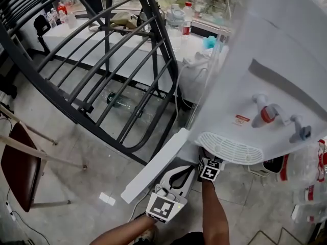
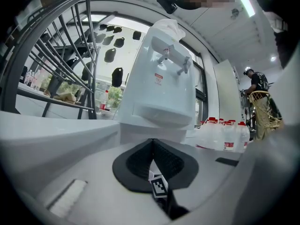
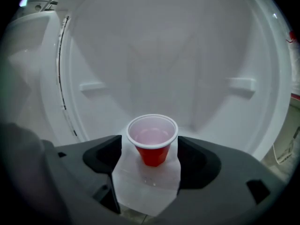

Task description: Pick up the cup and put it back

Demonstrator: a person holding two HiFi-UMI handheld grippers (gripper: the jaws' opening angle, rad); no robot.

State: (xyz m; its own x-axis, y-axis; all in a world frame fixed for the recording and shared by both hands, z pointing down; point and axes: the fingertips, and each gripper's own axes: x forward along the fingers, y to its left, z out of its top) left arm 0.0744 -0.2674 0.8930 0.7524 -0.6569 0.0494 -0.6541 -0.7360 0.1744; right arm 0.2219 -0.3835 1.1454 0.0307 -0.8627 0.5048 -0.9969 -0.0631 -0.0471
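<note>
R tongs spread either side of upright red cup inside dispenser; L tongs pressed together, empty, facing dispenser front.

Showing smooth, glossy white plastic on the water dispenser, thin shiny plastic, red outside and white inside, on the cup, matt dark painted metal on the railing bars, and ribbed matt black pads on the left gripper.

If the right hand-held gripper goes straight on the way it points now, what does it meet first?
The right hand-held gripper would meet the red cup, upright between its open jaws, apparently untouched. The white wall lies behind it.
</note>
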